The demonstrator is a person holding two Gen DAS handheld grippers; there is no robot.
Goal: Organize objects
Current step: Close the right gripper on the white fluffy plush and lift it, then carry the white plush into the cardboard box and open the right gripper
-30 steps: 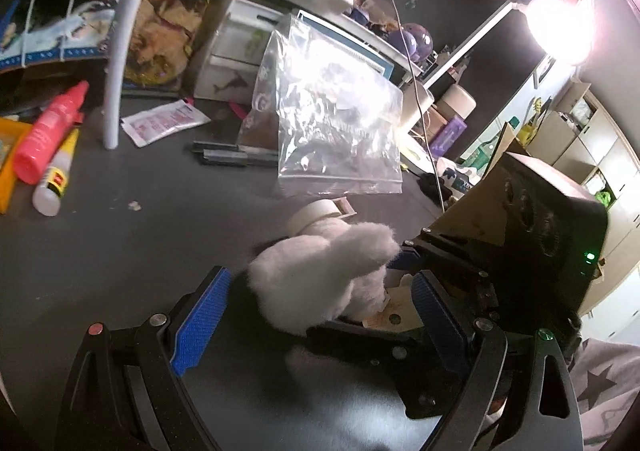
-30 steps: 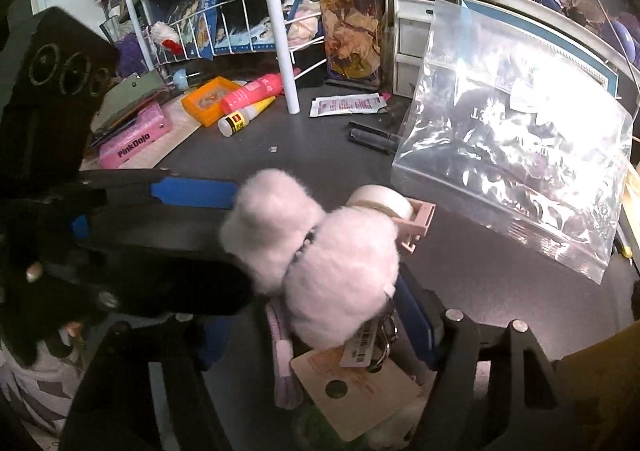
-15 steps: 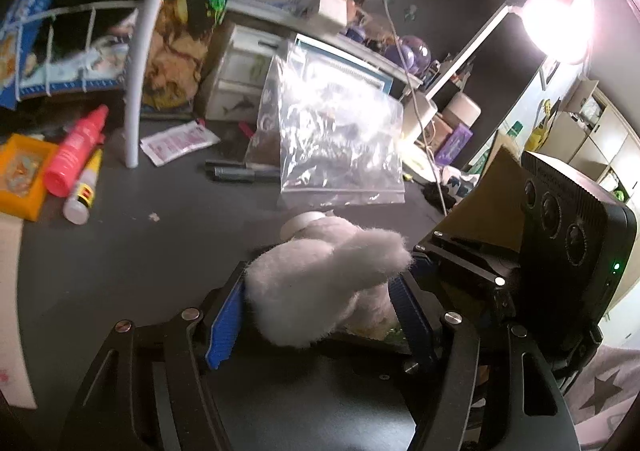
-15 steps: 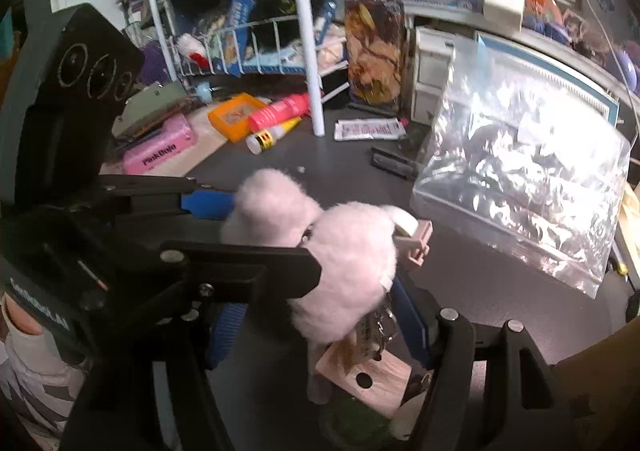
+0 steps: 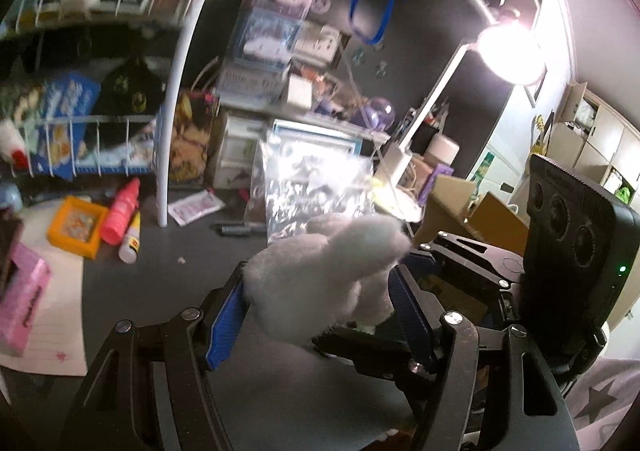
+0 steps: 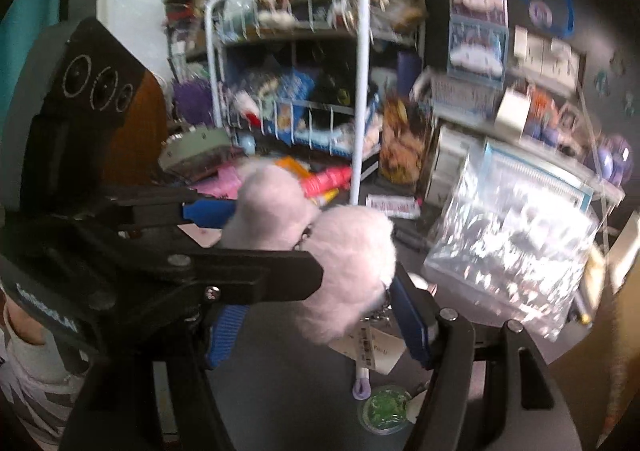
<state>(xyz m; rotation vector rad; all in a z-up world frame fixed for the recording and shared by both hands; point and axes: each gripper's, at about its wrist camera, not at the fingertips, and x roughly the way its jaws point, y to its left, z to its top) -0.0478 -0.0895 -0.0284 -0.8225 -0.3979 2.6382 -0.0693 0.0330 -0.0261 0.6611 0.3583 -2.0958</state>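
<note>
**Fluffy Toy Gripped Above the Dark Desk**

The left gripper (image 5: 320, 291) is clamped on the fluffy white toy (image 5: 324, 275). In the left wrist view the toy fills the lower centre of the frame, pressed between the two blue pads (image 5: 226, 315). The toy is lifted clear of the dark desk (image 5: 160, 263).

In the right wrist view the same fluffy white toy (image 6: 320, 251) sits at the centre of the frame. The left gripper (image 6: 224, 251) enters from the left edge, with one blue pad against the toy's left lobe. The right gripper (image 6: 320, 331) occupies the lower part of the frame. Its right pad touches the toy's lower right side; its left pad stands apart from the toy, partly hidden behind the left gripper. The pictures do not show whether the right gripper grips anything. A paper tag (image 6: 372, 347) and a small metal chain hang below the toy. A green round item (image 6: 384, 409) hangs lower still.

Background items, left wrist view:
- Clear plastic bag (image 5: 316, 187): upright, centre of frame, behind the toy.
- Pink bottle (image 5: 122, 213) and white glue bottle (image 5: 131, 239): lying side by side, left of centre.
- Orange tray (image 5: 78, 227): just left of the bottles.
- White wire rack (image 5: 176, 91): upper left.
- Lit desk lamp (image 5: 508, 51): upper right.
</note>
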